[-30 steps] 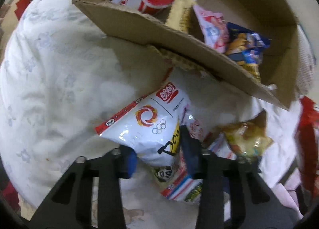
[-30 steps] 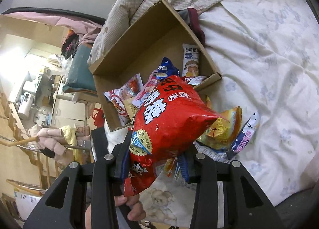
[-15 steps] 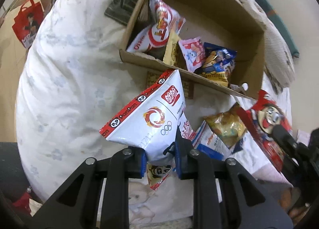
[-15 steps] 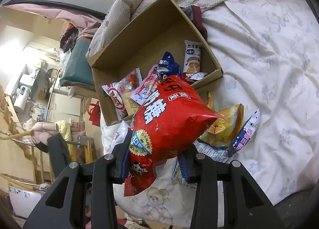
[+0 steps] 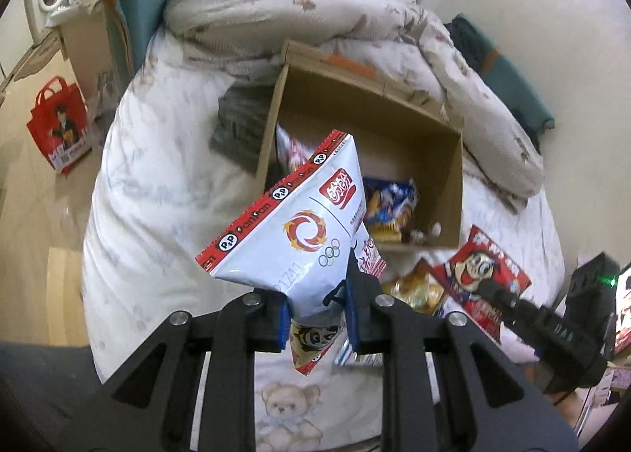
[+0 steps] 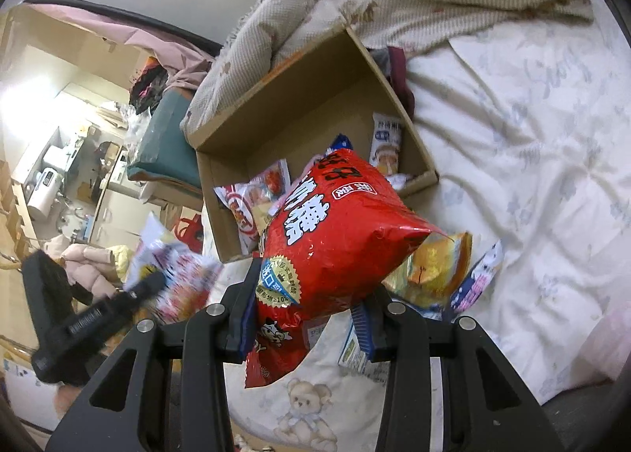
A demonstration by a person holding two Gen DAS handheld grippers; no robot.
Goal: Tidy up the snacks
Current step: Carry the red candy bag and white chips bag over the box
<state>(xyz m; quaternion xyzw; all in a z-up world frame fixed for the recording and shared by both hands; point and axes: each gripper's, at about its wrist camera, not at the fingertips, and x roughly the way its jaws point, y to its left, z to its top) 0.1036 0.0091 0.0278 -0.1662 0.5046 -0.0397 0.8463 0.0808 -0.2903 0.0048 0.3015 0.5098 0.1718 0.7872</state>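
White bedding fills mid-frame, cardboard box at centre. White bag is clamped by left gripper, red bag by right gripper; each should be released low inside the box.

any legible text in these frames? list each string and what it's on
"PanPan": red edge strip of the white snack bag in the left tool.
Red bag in the right tool: large white Chinese characters, too skewed to transcribe.
Packets in the cardboard box: print too small.
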